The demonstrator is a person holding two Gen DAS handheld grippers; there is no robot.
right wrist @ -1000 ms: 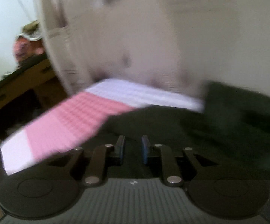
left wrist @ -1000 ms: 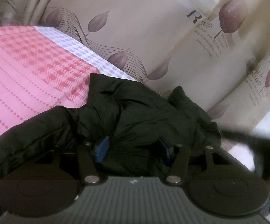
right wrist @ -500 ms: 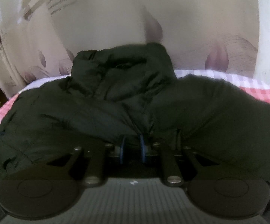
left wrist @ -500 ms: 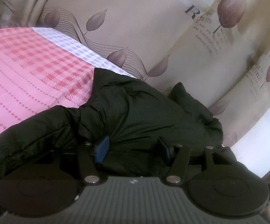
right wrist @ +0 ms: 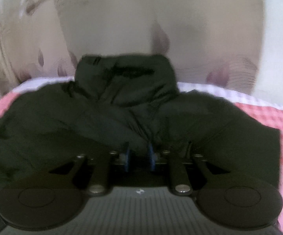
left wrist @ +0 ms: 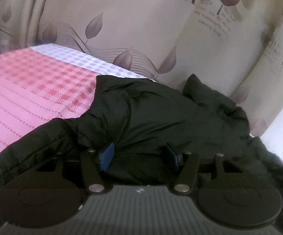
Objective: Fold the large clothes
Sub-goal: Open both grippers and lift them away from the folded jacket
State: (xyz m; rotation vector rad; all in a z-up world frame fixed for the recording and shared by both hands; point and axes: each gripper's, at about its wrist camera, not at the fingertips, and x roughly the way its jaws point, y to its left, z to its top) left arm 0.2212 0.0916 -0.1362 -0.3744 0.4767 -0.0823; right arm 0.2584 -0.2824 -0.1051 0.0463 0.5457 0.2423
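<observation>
- Curtain point(left wrist: 141, 29): beige, leaf print and lettering, hanging behind the bed.
- Bedsheet point(left wrist: 24, 90): pink check with a white checked band along the curtain side.
- Jacket point(left wrist: 151, 113): dark, puffy, lying crumpled on the bedsheet, its collar point(right wrist: 125, 74) toward the curtain.
- Left gripper point(left wrist: 139, 154): jaws apart, a bulge of jacket filling the gap; grip cannot be told.
- Right gripper point(right wrist: 138, 155): jaws opening, jacket fold between the pads.
</observation>
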